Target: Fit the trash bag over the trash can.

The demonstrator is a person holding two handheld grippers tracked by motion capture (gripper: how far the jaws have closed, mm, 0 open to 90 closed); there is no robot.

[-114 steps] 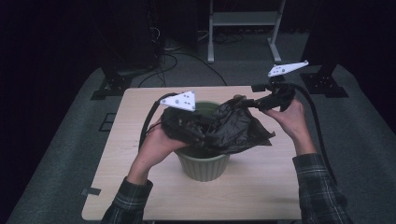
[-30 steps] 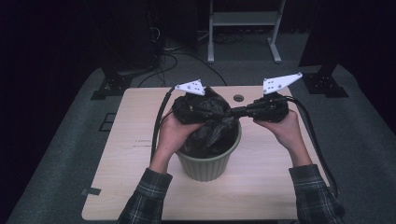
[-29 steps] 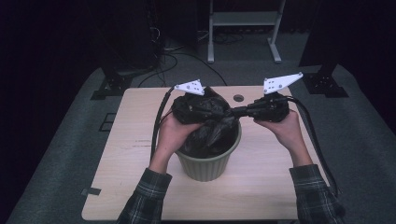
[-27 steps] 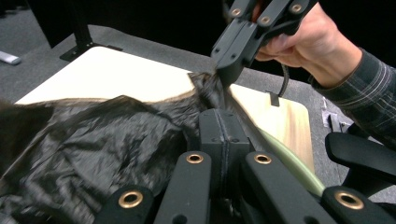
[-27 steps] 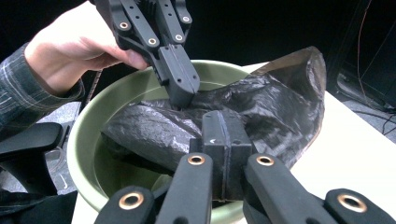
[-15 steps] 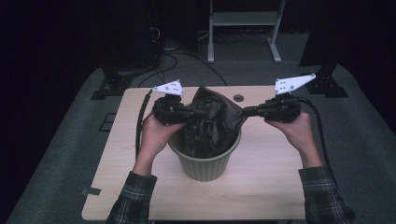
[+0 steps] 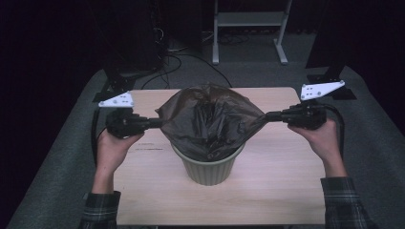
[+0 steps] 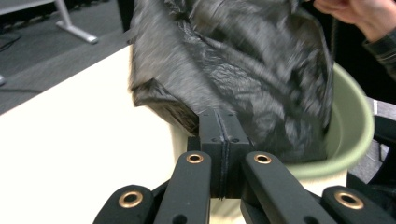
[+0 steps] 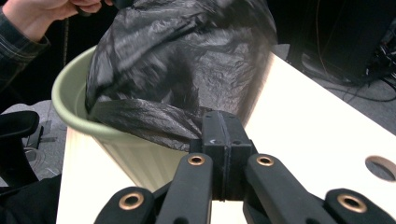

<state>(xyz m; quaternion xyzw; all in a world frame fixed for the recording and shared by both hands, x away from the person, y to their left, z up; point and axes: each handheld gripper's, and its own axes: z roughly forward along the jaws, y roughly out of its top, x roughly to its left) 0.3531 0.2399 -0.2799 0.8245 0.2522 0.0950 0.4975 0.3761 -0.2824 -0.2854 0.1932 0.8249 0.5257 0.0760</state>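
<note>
A pale green ribbed bin point(image 7: 210, 167) stands in the middle of the wooden table point(image 7: 153, 191). A black plastic bag point(image 7: 210, 119) hangs with its bottom inside the bin and its mouth stretched wide above the rim. My left gripper point(image 7: 158, 123) is shut on the bag's left edge, out to the left of the bin. My right gripper point(image 7: 267, 116) is shut on the bag's right edge, out to the right. In the left gripper view the bag point(image 8: 233, 70) bunches at the closed jaws over the bin rim point(image 8: 355, 135). In the right gripper view the bag point(image 9: 177, 60) drapes over the bin point(image 9: 126, 154).
A round hole point(image 9: 380, 168) is cut in the table near its far edge. Behind the table stand a metal frame point(image 7: 248, 28) and dark stands, with cables point(image 7: 176, 52) on the grey floor. Bare table lies on both sides of the bin.
Both grippers have pulled apart, left one going left and right one going right, stretching the bunched bag's mouth wide over the bin.
</note>
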